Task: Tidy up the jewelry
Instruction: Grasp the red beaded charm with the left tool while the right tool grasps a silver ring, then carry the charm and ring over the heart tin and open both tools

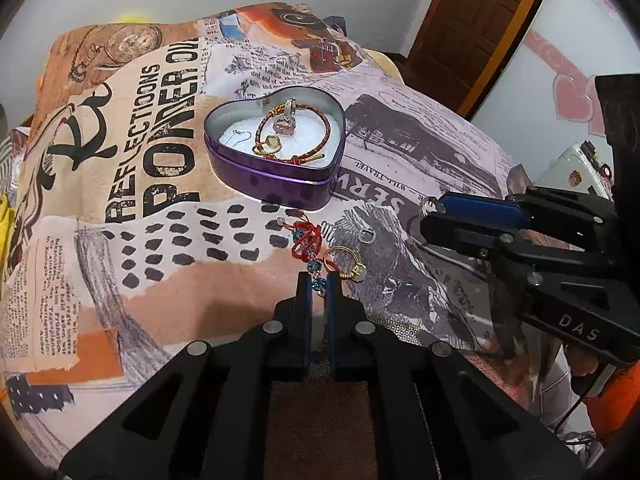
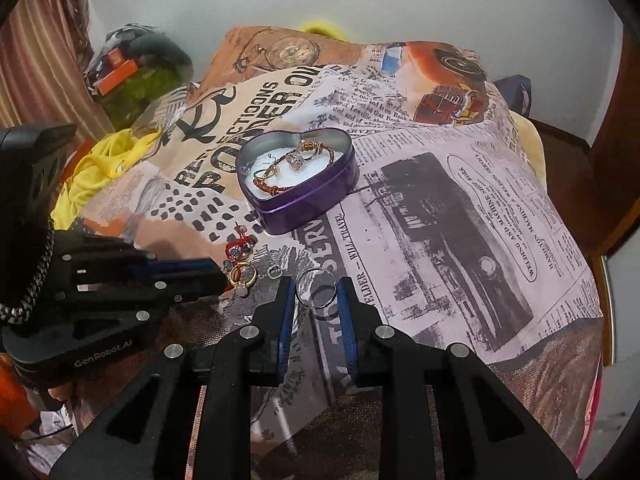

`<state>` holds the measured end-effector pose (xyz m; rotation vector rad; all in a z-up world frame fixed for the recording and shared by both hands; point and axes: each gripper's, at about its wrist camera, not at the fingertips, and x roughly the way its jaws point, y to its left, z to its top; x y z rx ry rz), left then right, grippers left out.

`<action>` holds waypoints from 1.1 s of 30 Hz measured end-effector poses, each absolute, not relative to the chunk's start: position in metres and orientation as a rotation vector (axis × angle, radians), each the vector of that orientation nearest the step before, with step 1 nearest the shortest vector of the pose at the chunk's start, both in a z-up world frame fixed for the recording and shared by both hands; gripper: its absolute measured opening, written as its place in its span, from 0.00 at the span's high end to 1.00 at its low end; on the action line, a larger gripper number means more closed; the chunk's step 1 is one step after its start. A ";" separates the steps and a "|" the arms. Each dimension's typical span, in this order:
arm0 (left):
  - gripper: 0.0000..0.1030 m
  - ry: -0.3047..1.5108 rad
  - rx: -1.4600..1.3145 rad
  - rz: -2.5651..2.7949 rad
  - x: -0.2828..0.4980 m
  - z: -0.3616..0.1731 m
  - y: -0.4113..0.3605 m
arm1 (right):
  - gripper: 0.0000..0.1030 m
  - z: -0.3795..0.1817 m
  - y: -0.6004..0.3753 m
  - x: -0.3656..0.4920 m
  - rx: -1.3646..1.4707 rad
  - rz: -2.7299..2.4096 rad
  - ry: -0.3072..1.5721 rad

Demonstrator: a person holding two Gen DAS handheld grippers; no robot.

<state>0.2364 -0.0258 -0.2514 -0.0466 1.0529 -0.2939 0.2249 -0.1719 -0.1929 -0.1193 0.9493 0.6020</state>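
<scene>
Left gripper [image 1: 319, 286]: I saw jaws closed on the red-and-blue beaded cord bracelet [image 1: 306, 242]; limp, light.
Right gripper [image 2: 316, 294]: jaws clasped thin silver ring [image 2: 315, 289]; slippery.
Destination: purple heart-shaped tin [image 1: 276, 176], just beyond.

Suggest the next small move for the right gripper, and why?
Probably lift and carry toward the purple heart tin. The right gripper has a silver ring between its fingers, seemingly pinched, and the tin sits open just ahead holding other jewelry. The left gripper is shut at the red beaded piece, clear of that path.
</scene>
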 end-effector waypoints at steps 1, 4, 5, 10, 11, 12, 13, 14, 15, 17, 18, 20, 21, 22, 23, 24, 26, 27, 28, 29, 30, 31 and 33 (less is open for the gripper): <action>0.95 1.049 -0.043 -0.292 0.235 -0.250 -0.026 | 0.81 -0.192 -0.172 0.225 -0.116 0.603 0.948; 0.95 1.026 -0.044 -0.287 0.232 -0.244 -0.025 | 0.81 -0.190 -0.173 0.223 -0.117 0.601 0.943; 0.95 1.019 -0.048 -0.287 0.230 -0.242 -0.023 | 0.81 -0.190 -0.173 0.223 -0.117 0.601 0.942; 0.95 0.975 -0.063 -0.271 0.227 -0.223 -0.014 | 0.81 -0.185 -0.174 0.223 -0.116 0.596 0.931; 0.95 0.966 -0.065 -0.269 0.227 -0.220 -0.012 | 0.81 -0.183 -0.175 0.222 -0.115 0.595 0.927; 0.95 0.956 -0.066 -0.267 0.226 -0.215 -0.011 | 0.81 -0.182 -0.174 0.222 -0.114 0.594 0.923; 0.95 0.943 -0.068 -0.264 0.226 -0.210 -0.008 | 0.81 -0.180 -0.174 0.222 -0.113 0.593 0.919; 0.95 0.931 -0.070 -0.262 0.225 -0.205 -0.006 | 0.81 -0.178 -0.174 0.222 -0.111 0.593 0.915; 0.95 0.921 -0.071 -0.260 0.225 -0.200 -0.005 | 0.81 -0.176 -0.174 0.222 -0.110 0.592 0.910; 0.95 0.895 -0.071 -0.256 0.224 -0.190 -0.002 | 0.81 -0.172 -0.174 0.222 -0.106 0.593 0.901; 0.95 0.885 -0.071 -0.254 0.223 -0.186 -0.001 | 0.81 -0.170 -0.174 0.222 -0.104 0.592 0.896; 0.95 0.859 -0.071 -0.252 0.224 -0.176 0.001 | 0.81 -0.167 -0.173 0.223 -0.102 0.593 0.886; 0.95 0.849 -0.070 -0.251 0.224 -0.172 0.002 | 0.81 -0.164 -0.173 0.224 -0.101 0.593 0.878; 0.95 0.838 -0.069 -0.251 0.224 -0.168 0.002 | 0.81 -0.162 -0.172 0.224 -0.100 0.593 0.873; 0.95 0.825 -0.066 -0.250 0.225 -0.164 0.002 | 0.81 -0.160 -0.172 0.225 -0.099 0.594 0.867; 0.95 0.814 -0.064 -0.249 0.225 -0.160 0.003 | 0.81 -0.158 -0.171 0.225 -0.098 0.594 0.859; 0.95 0.789 -0.064 -0.250 0.228 -0.151 0.004 | 0.81 -0.153 -0.171 0.227 -0.094 0.594 0.848; 0.95 0.781 -0.063 -0.251 0.229 -0.148 0.003 | 0.81 -0.151 -0.171 0.229 -0.091 0.595 0.842; 0.95 0.771 -0.062 -0.250 0.231 -0.145 0.003 | 0.81 -0.149 -0.170 0.229 -0.090 0.595 0.835; 0.95 0.761 -0.061 -0.251 0.232 -0.142 0.003 | 0.81 -0.146 -0.169 0.230 -0.090 0.594 0.826; 0.95 0.753 -0.062 -0.253 0.234 -0.139 0.003 | 0.81 -0.144 -0.169 0.231 -0.089 0.595 0.821; 0.95 0.746 -0.061 -0.253 0.236 -0.137 0.003 | 0.81 -0.141 -0.168 0.232 -0.087 0.597 0.812; 0.95 0.734 -0.060 -0.254 0.239 -0.132 0.003 | 0.81 -0.138 -0.167 0.235 -0.087 0.598 0.800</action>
